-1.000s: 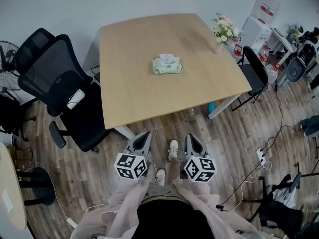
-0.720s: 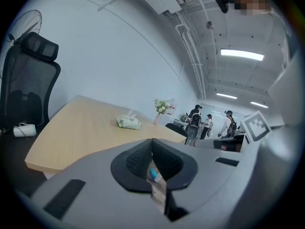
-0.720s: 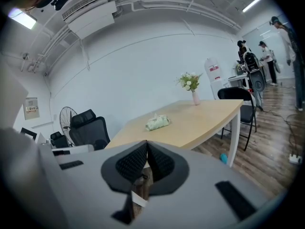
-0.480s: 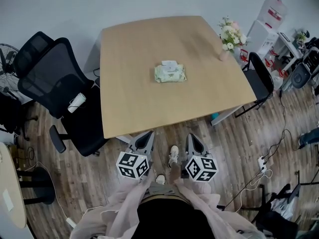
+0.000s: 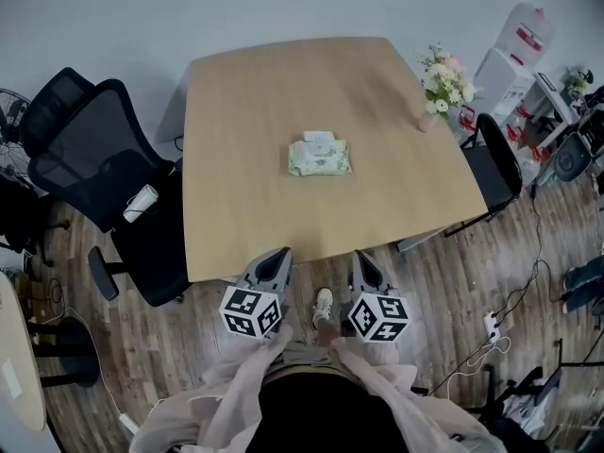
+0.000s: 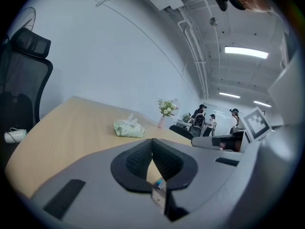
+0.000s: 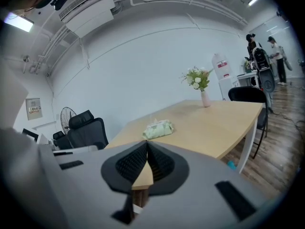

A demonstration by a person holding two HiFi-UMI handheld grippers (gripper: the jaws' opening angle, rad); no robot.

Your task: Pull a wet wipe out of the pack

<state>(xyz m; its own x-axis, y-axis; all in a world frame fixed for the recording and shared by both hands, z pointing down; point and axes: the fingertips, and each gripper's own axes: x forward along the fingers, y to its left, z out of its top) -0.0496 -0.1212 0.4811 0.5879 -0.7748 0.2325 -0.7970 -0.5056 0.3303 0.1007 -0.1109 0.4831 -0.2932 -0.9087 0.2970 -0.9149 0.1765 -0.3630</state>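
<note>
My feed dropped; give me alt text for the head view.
A green wipe pack lies in the middle of a wooden table. The left gripper and right gripper, both shut and empty, are held at its near edge.

A pale wooden worktop (image 5: pixel 245 111) stands on a plank floor (image 5: pixel 160 347). A vase of flowers (image 5: pixel 442 78) sits near its far right corner. A black mesh office chair (image 5: pixel 90 163) is just beside the left edge — a white rolled object (image 5: pixel 140 203) lies on it. A slimmer black chair (image 5: pixel 495 163) stands by the right edge. Past that chair is a white water dispenser (image 5: pixel 514 50) — and a power strip (image 5: pixel 492 324) lies on the floor with its cables.
</note>
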